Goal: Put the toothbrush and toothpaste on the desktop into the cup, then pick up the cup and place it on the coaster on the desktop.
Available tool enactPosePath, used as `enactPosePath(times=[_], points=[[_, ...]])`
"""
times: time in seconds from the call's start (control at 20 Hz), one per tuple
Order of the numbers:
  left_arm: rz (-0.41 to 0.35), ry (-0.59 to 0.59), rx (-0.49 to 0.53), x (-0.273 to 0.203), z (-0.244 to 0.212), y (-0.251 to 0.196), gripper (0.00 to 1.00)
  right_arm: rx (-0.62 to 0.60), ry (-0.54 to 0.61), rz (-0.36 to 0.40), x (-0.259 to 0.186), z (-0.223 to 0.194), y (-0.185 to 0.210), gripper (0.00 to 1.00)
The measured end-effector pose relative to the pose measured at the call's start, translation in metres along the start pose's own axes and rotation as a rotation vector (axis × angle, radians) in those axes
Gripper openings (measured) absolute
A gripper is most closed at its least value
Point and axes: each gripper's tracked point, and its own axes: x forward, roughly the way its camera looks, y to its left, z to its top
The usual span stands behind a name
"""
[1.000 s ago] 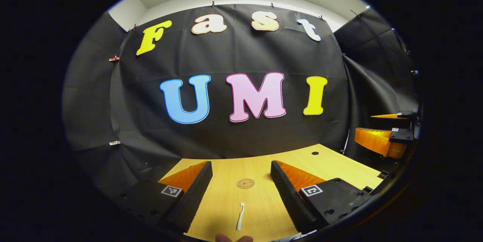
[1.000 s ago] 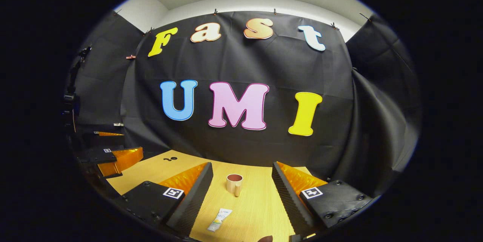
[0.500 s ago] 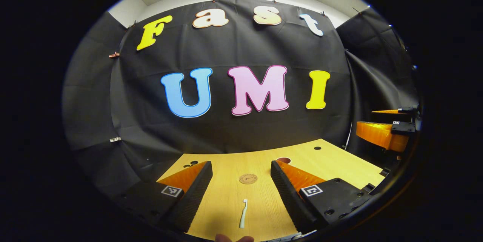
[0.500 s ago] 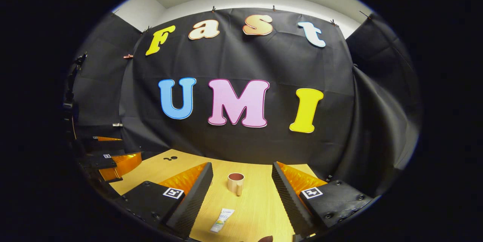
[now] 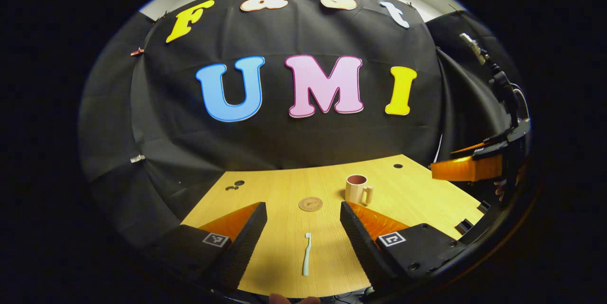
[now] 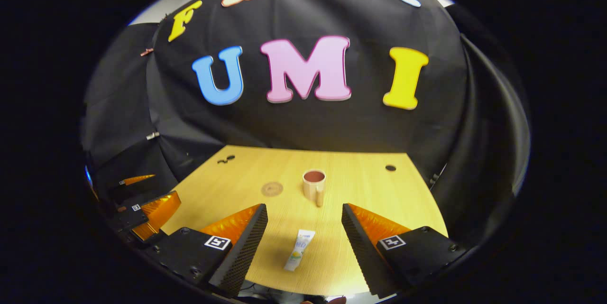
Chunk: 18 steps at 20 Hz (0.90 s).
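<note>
Left gripper view: the left gripper (image 5: 303, 233), with black ribbed pads backed by orange wedges, has its jaws spread wide and holds nothing. Each finger (image 5: 216, 240) carries a small square black-and-white marker; no legible writing. Between the fingers, at lower centre, a slim white plastic toothbrush (image 5: 306, 261) lies flat on the pale wood-grain desktop (image 5: 284, 190), head pointing away from the camera. Beyond it, at centre, lies a round brown coaster (image 5: 310, 204) with a faint stamped emblem too small to read. Just right of the coaster stands an upright beige ceramic cup (image 5: 358, 189) with a reddish-brown interior, its handle facing right.

Right gripper view: the right gripper (image 6: 303, 233) is likewise spread and empty. Between its fingers, at lower centre, a small white toothpaste tube (image 6: 299, 243) with yellow-green print lies flat, tilted slightly; its lettering is too small to read. Farther off, at centre, the cup (image 6: 314, 186) stands upright with its handle towards the camera, the coaster (image 6: 272, 188) just to its left and apart from it. The other gripper's orange finger (image 6: 156, 209) shows at the lower left.
</note>
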Motion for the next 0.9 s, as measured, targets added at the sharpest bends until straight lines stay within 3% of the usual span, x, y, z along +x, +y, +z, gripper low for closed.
enactPosePath(times=[0.15, 0.4, 0.6, 0.75, 0.9], points=[[-0.004, 0.045, -0.011, 0.008, -0.018, 0.007, 0.98, -0.03, 0.254, -0.014, 0.036, -0.056, -0.003, 0.97], [-0.022, 0.141, -0.018, 0.026, -0.057, 0.014, 0.99, 0.096, 0.547, 0.011, 0.078, -0.134, 0.01, 0.98], [-0.089, 0.34, -0.08, 0.05, -0.112, 0.004, 0.99, 0.14, 0.71, -0.016, 0.119, -0.181, 0.011, 0.99], [-0.095, 0.452, -0.097, 0.074, -0.142, 0.003, 0.99, 0.159, 0.774, -0.034, 0.134, -0.196, 0.012, 0.99], [-0.175, 0.547, -0.102, 0.108, -0.163, -0.014, 0.97, 0.143, 0.806, -0.048, 0.146, -0.208, 0.013, 0.99]])
